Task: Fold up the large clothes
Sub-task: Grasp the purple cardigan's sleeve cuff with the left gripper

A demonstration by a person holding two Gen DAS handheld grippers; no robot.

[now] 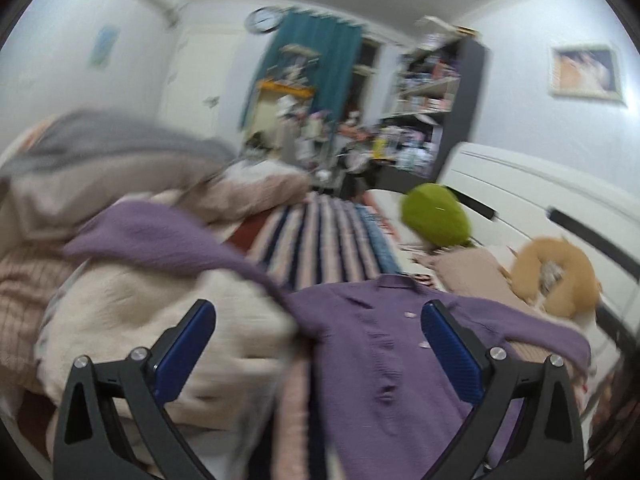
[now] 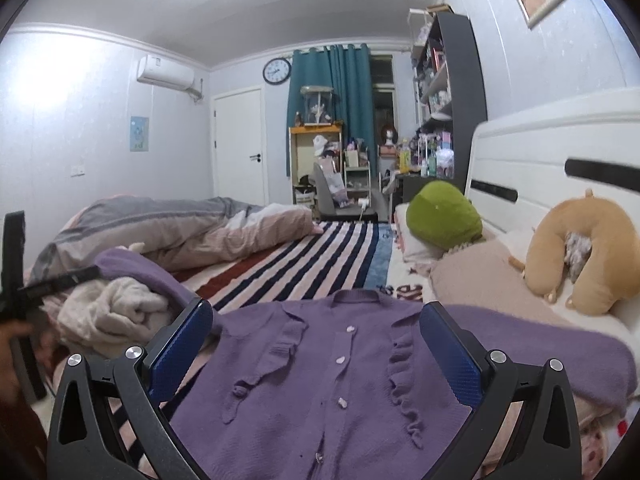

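A purple knit cardigan (image 2: 328, 376) lies front-up on the bed, buttons down the middle, collar toward the far side. Its left sleeve (image 2: 132, 276) runs over a cream garment (image 2: 112, 312); its right sleeve (image 2: 560, 344) lies out toward the pillows. My right gripper (image 2: 316, 316) is open and empty, hovering above the cardigan's chest. My left gripper (image 1: 318, 312) is open and empty, above the cardigan's (image 1: 380, 360) left side and the cream garment (image 1: 168, 320). The left wrist view is motion-blurred. The left gripper's body also shows at the right wrist view's left edge (image 2: 24, 288).
A striped blanket (image 2: 320, 256) covers the bed. A grey and pink duvet (image 2: 168, 224) is heaped at the far left. A green cushion (image 2: 442, 214), a tan neck pillow (image 2: 580, 252) and a white headboard (image 2: 540, 160) are on the right. Shelves (image 2: 440, 92) stand behind.
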